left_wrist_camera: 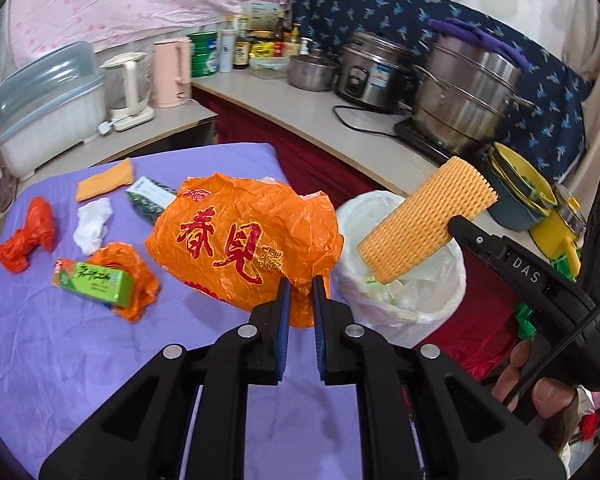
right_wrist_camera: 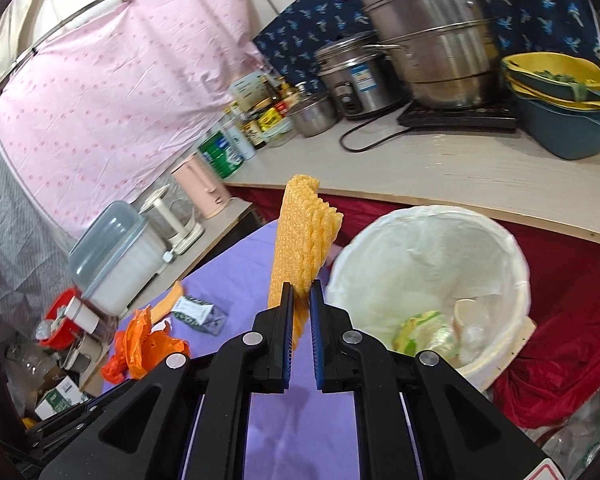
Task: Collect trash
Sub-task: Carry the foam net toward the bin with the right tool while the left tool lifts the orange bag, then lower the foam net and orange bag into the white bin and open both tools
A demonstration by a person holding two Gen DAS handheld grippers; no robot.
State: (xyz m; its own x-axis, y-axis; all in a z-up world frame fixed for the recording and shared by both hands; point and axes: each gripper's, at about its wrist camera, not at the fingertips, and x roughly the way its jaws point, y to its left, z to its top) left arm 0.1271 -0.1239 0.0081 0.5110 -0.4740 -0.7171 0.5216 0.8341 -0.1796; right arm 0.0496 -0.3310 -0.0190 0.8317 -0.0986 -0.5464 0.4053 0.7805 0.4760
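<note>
Foam sleeve (right_wrist_camera: 302,236) upright in jaws

Open bin mouth (right_wrist_camera: 428,240) beside table (right_wrist_camera: 300,420)

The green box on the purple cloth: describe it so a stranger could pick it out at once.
Start at the purple tablecloth and find the big orange plastic bag with red characters. Left of that bag lies a smaller crumpled orange bag, and the green box rests against it. It is the only bright green, straight-edged carton among the crumpled scraps.
</note>
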